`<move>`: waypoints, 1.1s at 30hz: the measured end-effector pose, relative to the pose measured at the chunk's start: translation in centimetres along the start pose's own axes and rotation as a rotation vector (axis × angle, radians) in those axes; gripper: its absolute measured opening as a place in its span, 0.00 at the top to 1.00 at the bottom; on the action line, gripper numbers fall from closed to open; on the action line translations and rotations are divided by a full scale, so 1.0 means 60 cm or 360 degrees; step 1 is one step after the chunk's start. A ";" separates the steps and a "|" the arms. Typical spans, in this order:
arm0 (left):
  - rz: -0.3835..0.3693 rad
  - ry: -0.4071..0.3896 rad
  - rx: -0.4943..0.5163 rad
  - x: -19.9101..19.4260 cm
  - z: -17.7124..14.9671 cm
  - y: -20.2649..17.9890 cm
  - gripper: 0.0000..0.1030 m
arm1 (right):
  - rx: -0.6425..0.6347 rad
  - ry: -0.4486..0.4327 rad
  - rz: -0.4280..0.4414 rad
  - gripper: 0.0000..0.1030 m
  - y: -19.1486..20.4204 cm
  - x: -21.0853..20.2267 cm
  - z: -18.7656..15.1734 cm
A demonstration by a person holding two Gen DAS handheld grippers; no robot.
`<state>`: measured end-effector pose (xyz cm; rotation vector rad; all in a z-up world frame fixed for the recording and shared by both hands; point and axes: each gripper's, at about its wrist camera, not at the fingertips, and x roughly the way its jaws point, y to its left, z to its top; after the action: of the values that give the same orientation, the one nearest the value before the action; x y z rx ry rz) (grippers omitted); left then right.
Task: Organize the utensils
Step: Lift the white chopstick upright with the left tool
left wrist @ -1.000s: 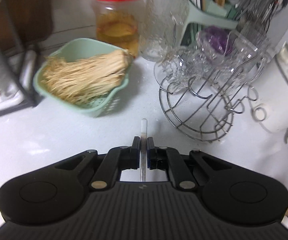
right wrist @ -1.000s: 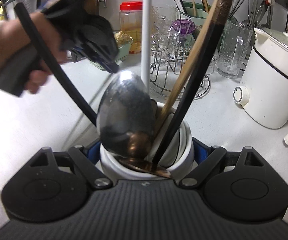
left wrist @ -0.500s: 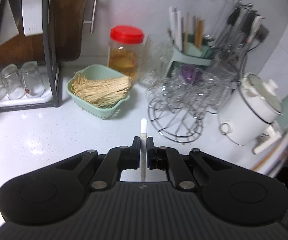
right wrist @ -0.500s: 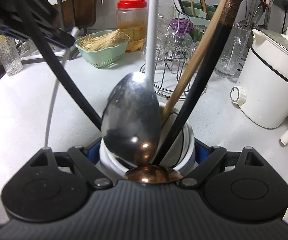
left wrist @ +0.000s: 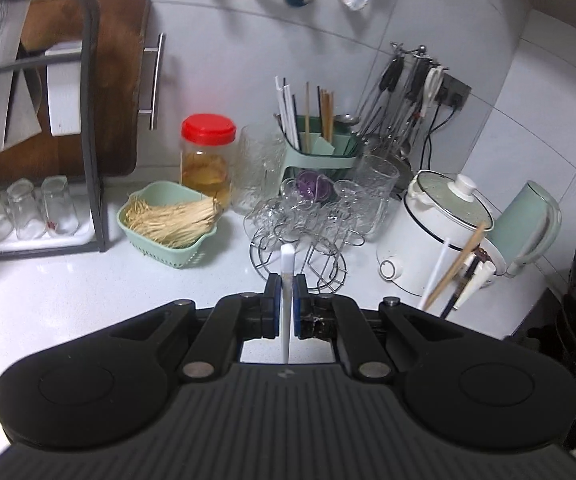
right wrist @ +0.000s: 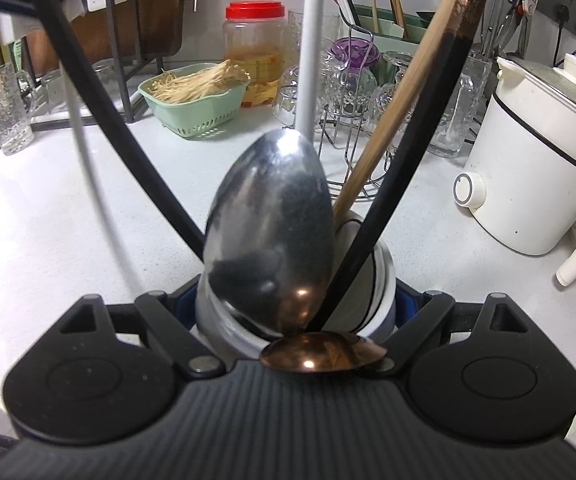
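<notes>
My left gripper (left wrist: 286, 292) is shut on a thin white utensil (left wrist: 286, 264), whose tip pokes out above the pads, high over the white counter (left wrist: 88, 300). In the right wrist view the same white utensil (right wrist: 84, 148) hangs down at the left. My right gripper (right wrist: 295, 300) is shut on a white, black-striped utensil holder (right wrist: 379, 276) standing on the counter. The holder contains a steel spoon (right wrist: 272, 216), a copper spoon (right wrist: 319, 356), a wooden handle (right wrist: 399, 104) and two black handles (right wrist: 419, 132). Those handles (left wrist: 455, 272) also show at the right of the left wrist view.
A green basket of pale strands (left wrist: 172, 224), a red-lidded jar (left wrist: 207, 160), a wire rack of glasses (left wrist: 311, 220) and a green chopstick drainer (left wrist: 319, 152) line the back. A white cooker (left wrist: 435, 232) sits right, a dish rack (left wrist: 88, 140) left.
My left gripper has risen and drawn back from the counter with the white utensil, moving to the upper left of the right wrist view. The right gripper and holder stayed put.
</notes>
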<state>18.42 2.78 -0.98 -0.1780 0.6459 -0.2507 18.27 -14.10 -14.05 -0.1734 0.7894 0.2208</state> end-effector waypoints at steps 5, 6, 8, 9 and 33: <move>-0.0031 -0.0025 0.0002 -0.007 0.001 -0.010 0.94 | 0.0015 0.0013 0.0002 0.11 -0.002 0.011 0.001; -0.0035 -0.0032 -0.0007 -0.007 0.003 -0.010 0.94 | 0.0013 0.0013 0.0002 0.11 -0.002 0.012 0.002; -0.0032 -0.0047 -0.0018 -0.006 0.009 -0.010 0.94 | 0.0010 0.0013 0.0004 0.11 -0.002 0.014 0.002; -0.0033 -0.0051 -0.0022 -0.007 0.012 -0.009 0.94 | 0.0008 0.0012 0.0004 0.11 -0.002 0.015 0.002; -0.0196 -0.0337 0.0029 -0.096 0.141 -0.100 0.94 | 0.0010 -0.0005 0.0006 0.12 -0.004 0.015 0.001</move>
<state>18.13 -0.59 10.39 -0.2239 0.4226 -0.3511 18.97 -14.17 -14.62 -0.1658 0.7869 0.2222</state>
